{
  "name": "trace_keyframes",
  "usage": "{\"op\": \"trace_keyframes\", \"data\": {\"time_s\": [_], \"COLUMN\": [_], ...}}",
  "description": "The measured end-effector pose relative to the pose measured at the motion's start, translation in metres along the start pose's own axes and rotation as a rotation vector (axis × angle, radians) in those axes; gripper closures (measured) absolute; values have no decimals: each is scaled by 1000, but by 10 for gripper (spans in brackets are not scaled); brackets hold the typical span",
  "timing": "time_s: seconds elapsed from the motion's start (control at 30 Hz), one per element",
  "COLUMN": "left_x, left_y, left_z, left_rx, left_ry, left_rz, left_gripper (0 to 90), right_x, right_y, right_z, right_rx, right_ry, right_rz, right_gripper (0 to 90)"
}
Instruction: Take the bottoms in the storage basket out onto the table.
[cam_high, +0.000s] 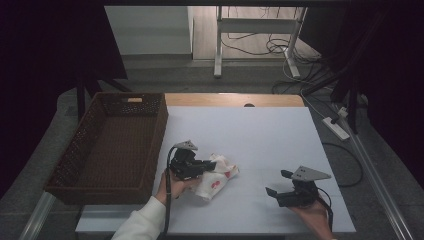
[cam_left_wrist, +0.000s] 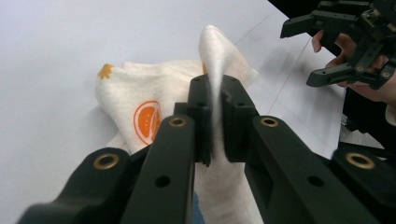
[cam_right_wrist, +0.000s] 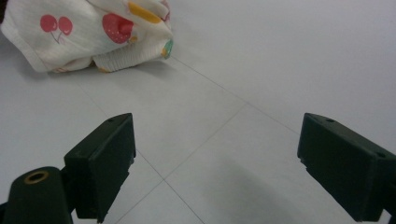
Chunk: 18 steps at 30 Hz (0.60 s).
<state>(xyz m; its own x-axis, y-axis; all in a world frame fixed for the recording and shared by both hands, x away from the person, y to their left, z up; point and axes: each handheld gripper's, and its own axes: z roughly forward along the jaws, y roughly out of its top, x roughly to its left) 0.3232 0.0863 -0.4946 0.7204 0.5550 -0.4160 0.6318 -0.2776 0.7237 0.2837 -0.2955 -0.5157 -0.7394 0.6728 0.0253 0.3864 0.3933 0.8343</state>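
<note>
Left gripper view: we've got the left gripper (cam_left_wrist: 212, 116) pinched on the fruit-print cloth (cam_left_wrist: 149, 107) beside the basket (cam_high: 112, 145); right gripper (cam_right_wrist: 215, 168) gapes wide. Next, probably lift it over.

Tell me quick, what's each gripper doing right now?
Left gripper: closed on a fold of the fruit-print cloth.
Right gripper: open, holding nothing.

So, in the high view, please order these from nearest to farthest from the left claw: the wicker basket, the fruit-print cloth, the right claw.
1. Fruit-print cloth: pinched in the left claw.
2. Wicker basket: just to its left.
3. Right claw: far to its right, near the table's front edge.
</note>
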Motion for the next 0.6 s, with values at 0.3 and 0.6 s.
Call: {"op": "trace_keyframes", "data": {"time_s": [0.3, 0.6], "left_x": [6, 10], "left_y": [-9, -15], "left_z": [5, 11], "left_rx": [35, 81], "left_ry": [13, 41], "left_rz": [-9, -13], "left_gripper": [826, 801], "right_x": [-1, -2], "right_y": [1, 1], "right_z": [2, 4], "right_rx": [-5, -5], "right_ry": [6, 13], "right_rz": [7, 5], "right_gripper": [117, 117]}}
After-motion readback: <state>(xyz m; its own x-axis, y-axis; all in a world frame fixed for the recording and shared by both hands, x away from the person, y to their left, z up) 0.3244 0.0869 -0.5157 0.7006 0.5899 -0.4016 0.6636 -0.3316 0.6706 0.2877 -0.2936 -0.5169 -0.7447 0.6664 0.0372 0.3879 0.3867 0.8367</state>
